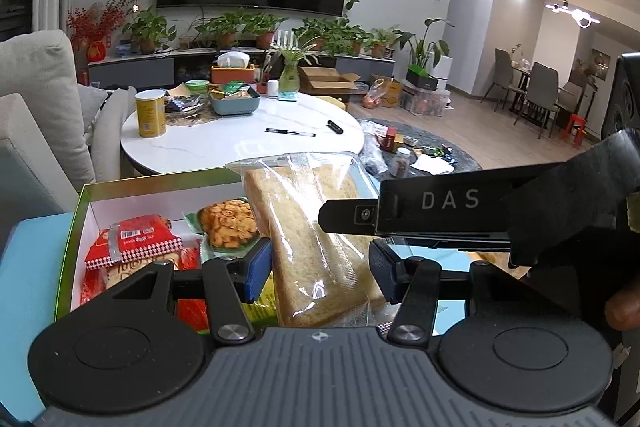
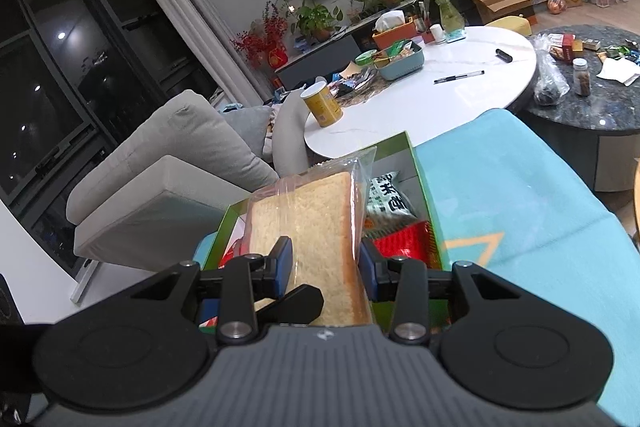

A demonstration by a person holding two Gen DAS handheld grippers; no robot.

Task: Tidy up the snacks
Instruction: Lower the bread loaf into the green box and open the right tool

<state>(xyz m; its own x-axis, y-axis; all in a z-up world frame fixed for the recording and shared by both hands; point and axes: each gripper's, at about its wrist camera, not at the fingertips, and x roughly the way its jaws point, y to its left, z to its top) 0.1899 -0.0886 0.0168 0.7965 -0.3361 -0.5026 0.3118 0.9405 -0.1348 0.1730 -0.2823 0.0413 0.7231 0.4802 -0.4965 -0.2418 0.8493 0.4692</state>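
A clear bag of sliced bread stands on edge over the open green-rimmed box. My left gripper has the bread between its blue pads, which look closed against it. My right gripper also has the bread bag between its pads, closed on it. The right gripper's black finger reaches in from the right in the left wrist view. In the box lie a red snack packet and a packet of orange crackers. The right wrist view shows a white-and-black packet and a red packet.
The box sits on a light blue cloth. Behind are a white round table with a yellow can, a teal tray and a pen. A dark round table and a grey sofa stand nearby.
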